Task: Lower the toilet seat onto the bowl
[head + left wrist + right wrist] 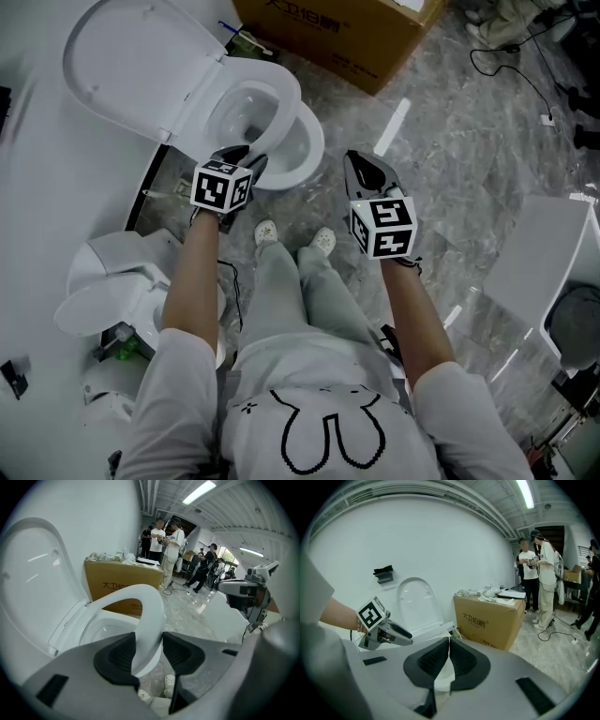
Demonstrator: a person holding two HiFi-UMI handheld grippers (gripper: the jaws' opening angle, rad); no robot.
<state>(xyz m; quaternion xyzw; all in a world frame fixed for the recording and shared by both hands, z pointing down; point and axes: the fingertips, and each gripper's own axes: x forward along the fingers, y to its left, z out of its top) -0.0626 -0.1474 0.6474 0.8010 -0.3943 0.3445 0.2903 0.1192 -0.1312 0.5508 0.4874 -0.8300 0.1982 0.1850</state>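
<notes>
The white toilet has its lid [131, 66] up against the wall. Its seat [286, 98] hangs tilted, part-way down over the bowl [309, 155]. My left gripper [242, 161] is at the seat's front rim. In the left gripper view the seat [150, 616] runs between the two black pads, and the left gripper [149, 656] is shut on it. My right gripper [366, 169] hovers to the right of the bowl, above the floor. In the right gripper view the right gripper [449, 644] is shut with nothing held, and the left gripper [382, 630] shows ahead of it.
A large cardboard box [347, 37] stands just behind the bowl to the right. A second white toilet [112, 291] sits at the lower left. A white panel [544, 262] and cables [511, 56] lie on the right. People [539, 573] stand farther back.
</notes>
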